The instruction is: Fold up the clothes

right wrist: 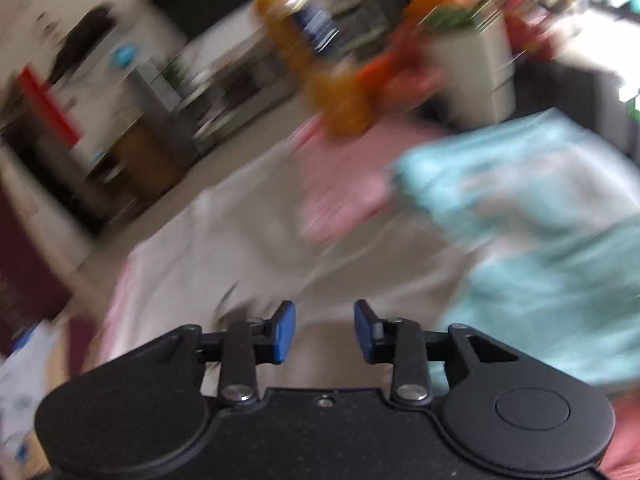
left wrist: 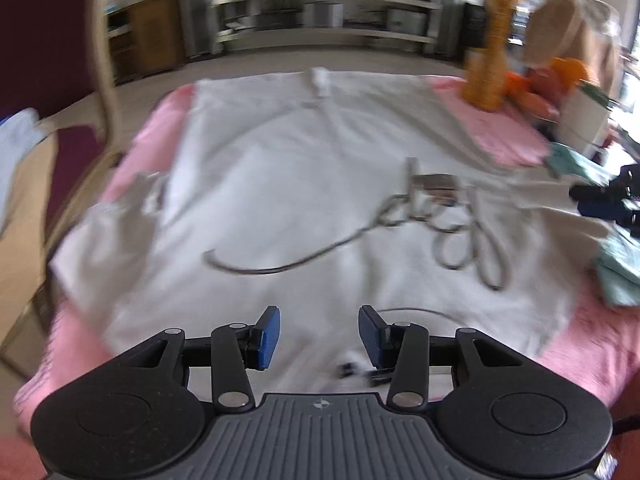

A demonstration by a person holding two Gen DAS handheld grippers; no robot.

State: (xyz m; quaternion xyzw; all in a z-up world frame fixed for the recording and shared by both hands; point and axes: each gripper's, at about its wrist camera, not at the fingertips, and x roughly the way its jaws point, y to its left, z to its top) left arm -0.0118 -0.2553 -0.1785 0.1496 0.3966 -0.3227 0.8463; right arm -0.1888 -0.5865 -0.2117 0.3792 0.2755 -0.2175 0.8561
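A white T-shirt [left wrist: 280, 184] with grey script lettering lies spread flat on a pink cloth [left wrist: 496, 132]. My left gripper [left wrist: 319, 334] is open and empty, hovering over the shirt's near edge. My right gripper [right wrist: 325, 330] is open and empty above the white shirt [right wrist: 240, 248]; its view is heavily blurred. In the left wrist view the right gripper [left wrist: 608, 200] shows as a dark shape at the shirt's right edge. A light teal garment [right wrist: 540, 232] lies crumpled to the right, also seen in the left wrist view [left wrist: 616, 272].
An orange bottle [left wrist: 494, 40], orange and red items [left wrist: 552, 80] and a white box [left wrist: 584, 120] stand at the far right of the table. A chair back [left wrist: 104, 60] is at the left. Shelving [left wrist: 320, 16] lines the far wall.
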